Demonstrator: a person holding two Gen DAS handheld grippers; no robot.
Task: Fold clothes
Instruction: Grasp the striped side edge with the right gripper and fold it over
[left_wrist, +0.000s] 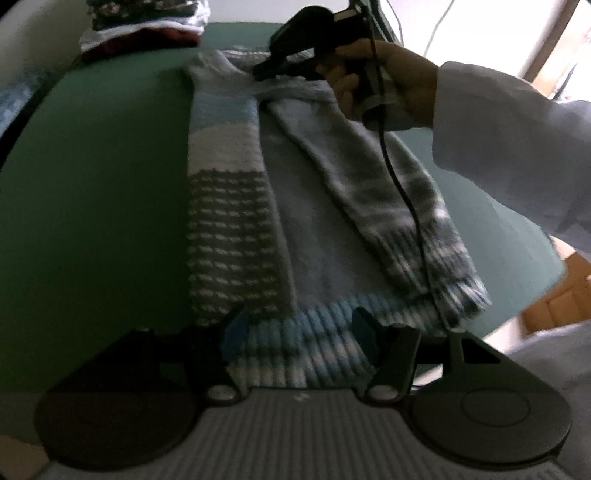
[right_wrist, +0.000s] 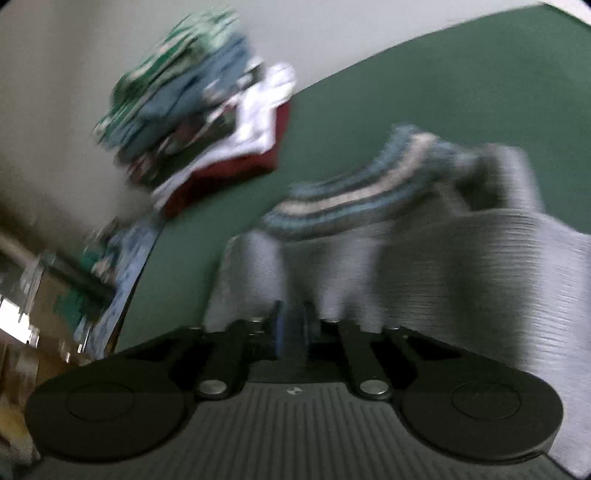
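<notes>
A knitted sweater (left_wrist: 306, 229) in grey, white and light blue stripes lies lengthwise on the green table (left_wrist: 92, 184), both sleeves folded in over its body. My left gripper (left_wrist: 298, 330) is open at the near end, its fingers apart on either side of the blue ribbed hem without pressing on it. At the far end my right gripper (left_wrist: 260, 74), held by a hand (left_wrist: 399, 88), is shut on the sweater near the collar, and the fabric rises toward its tip. The blurred right wrist view shows the right gripper (right_wrist: 291, 325) closed amid bunched grey sweater fabric (right_wrist: 461, 266), the striped collar just beyond.
A stack of folded clothes (left_wrist: 147, 29) (right_wrist: 199, 122) sits at the table's far left corner. A white sleeve (left_wrist: 517, 147) and a black cable (left_wrist: 402, 192) cross above the sweater's right side. Cardboard boxes (left_wrist: 554, 299) stand beyond the right edge. Bare green table (right_wrist: 406, 92) surrounds the sweater.
</notes>
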